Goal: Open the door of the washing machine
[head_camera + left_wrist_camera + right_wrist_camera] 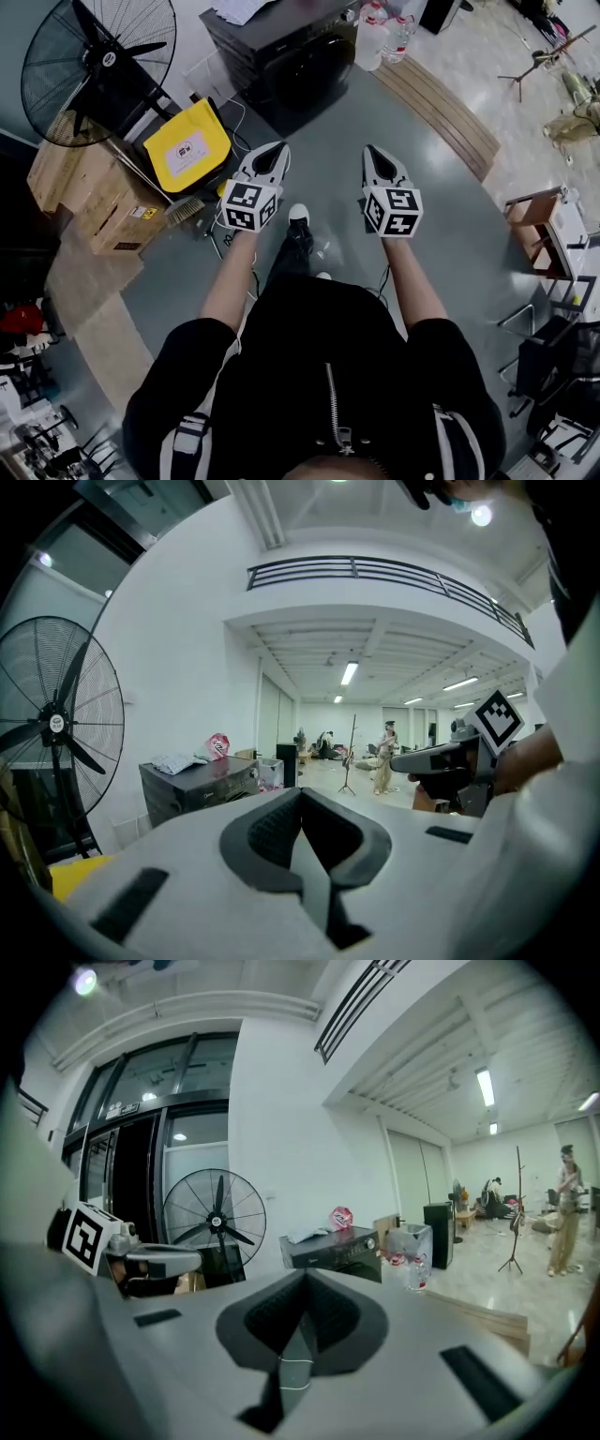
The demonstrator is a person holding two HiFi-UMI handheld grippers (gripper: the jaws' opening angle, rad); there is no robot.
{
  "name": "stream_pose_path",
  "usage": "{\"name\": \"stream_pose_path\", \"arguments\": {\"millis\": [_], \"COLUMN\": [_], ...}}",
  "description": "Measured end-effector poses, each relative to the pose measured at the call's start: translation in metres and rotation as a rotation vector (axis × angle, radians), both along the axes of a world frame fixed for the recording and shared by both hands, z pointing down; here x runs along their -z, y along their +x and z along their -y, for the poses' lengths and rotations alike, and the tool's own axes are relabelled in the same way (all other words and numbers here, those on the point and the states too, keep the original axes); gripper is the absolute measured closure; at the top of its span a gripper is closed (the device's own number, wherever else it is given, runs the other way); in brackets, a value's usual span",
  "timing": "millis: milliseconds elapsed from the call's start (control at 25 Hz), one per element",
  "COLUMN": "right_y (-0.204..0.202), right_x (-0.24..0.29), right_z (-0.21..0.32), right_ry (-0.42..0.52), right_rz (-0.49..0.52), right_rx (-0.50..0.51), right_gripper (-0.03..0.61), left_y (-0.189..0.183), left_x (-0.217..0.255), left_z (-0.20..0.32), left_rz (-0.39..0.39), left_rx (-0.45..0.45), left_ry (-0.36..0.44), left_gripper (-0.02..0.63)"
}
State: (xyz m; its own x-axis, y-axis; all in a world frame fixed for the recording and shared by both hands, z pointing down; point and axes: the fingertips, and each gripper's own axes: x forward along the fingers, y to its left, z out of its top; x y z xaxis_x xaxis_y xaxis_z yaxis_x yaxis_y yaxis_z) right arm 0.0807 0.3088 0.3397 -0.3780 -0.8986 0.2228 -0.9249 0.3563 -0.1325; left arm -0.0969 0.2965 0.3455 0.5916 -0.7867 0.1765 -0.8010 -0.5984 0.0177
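Observation:
The dark washing machine stands at the top of the head view with its round door closed and papers on its lid. It also shows far off in the left gripper view and the right gripper view. My left gripper and right gripper are held side by side in front of the person, both pointing toward the machine and well short of it. Each has its jaws together with nothing between them, as seen close up on the left gripper and the right gripper.
A big floor fan stands left of the machine, with a yellow bag, a brush and cardboard boxes below it. Water bottles sit right of the machine beside a wooden plank step. Chairs line the right edge.

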Motion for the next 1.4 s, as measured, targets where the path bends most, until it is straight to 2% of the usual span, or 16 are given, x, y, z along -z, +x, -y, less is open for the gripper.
{"name": "stream_pose_path", "arguments": {"millis": [440, 800, 1160, 1400], "right_y": [-0.033, -0.080, -0.098, -0.108], "right_x": [-0.011, -0.027, -0.041, -0.056], "right_z": [0.147, 0.273, 0.344, 0.395], "right_ry": [-0.040, -0.085, -0.108, -0.120], "right_rz": [-0.015, -0.041, -0.016, -0.018], "right_rx": [0.004, 0.003, 0.007, 0.055], "right_gripper": [0.576, 0.575, 0.575, 0.575], "left_y": [-0.021, -0.064, -0.079, -0.083], "left_x": [-0.018, -0.035, -0.047, -0.056], "left_z": [0.147, 0.268, 0.334, 0.378], "left_rz": [-0.014, -0.009, -0.011, -0.013], "left_rx": [-0.012, -0.023, 0.005, 0.052], "left_ry": [-0.034, -0.074, -0.096, -0.110], "left_gripper": [0.612, 0.612, 0.612, 0.612]}}
